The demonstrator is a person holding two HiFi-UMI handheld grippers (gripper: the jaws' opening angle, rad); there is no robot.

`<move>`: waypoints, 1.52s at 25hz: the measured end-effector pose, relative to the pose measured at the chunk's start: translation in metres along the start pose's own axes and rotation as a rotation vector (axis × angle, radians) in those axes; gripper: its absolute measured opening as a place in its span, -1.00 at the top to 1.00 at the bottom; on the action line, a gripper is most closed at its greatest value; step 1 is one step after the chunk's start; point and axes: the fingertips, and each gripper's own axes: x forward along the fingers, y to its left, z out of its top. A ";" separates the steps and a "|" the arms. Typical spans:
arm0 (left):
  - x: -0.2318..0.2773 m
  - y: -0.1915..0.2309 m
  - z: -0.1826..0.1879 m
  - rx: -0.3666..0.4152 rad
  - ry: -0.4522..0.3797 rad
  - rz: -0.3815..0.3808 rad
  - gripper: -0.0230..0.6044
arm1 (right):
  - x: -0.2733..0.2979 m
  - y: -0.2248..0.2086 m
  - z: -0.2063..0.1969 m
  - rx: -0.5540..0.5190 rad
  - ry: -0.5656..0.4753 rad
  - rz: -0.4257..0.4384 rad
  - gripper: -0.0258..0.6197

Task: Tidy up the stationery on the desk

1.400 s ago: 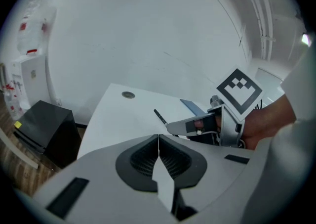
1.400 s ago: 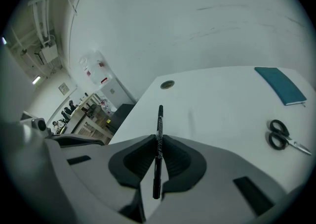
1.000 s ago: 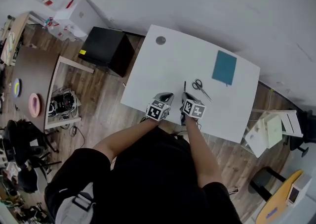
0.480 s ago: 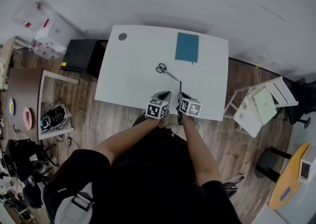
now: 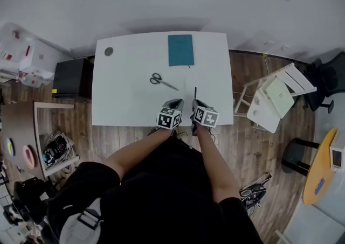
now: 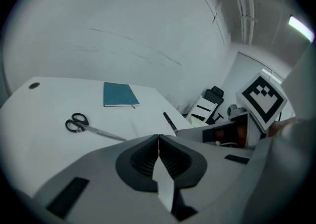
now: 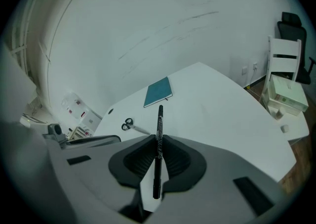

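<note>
Black and slender, the marker pen is being gripped by the right gripper, whose dark ribbed pads are clenching it at about mid-length. The pen's long axis is running along the line of the jaws. Its forward end is pointing straight ahead of the gripper, away from the person, and its rear end is projecting back behind the pads. In the head view the pen is lying over the near part of the white rectangular desk, extending ahead of the right gripper towards the far edge.

Just to the left of the right gripper, the left gripper is holding its jaws pressed together with nothing between them; in the head view the left gripper is hovering at the desk's near edge.

Black-handled steel scissors are lying flat on the desk ahead of the left gripper and ahead-left of the right one, handles to the left, blades angling rightwards and nearer. A teal rectangular notebook is resting farther ahead, beyond the pen's forward end and slightly left of its axis, near the desk's far edge. Both items are lying well apart from the two grippers.
</note>
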 end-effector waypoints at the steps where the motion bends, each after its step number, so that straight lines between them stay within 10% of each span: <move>1: 0.004 0.000 0.002 0.000 0.004 -0.007 0.88 | 0.000 -0.002 0.003 0.003 0.003 -0.008 0.73; 21: 0.052 0.051 0.085 -0.116 -0.047 0.011 0.88 | 0.084 -0.027 0.121 -0.126 -0.007 -0.127 0.73; 38: 0.103 0.073 0.118 -0.245 -0.095 0.139 0.88 | 0.207 -0.078 0.168 0.022 0.177 0.014 0.73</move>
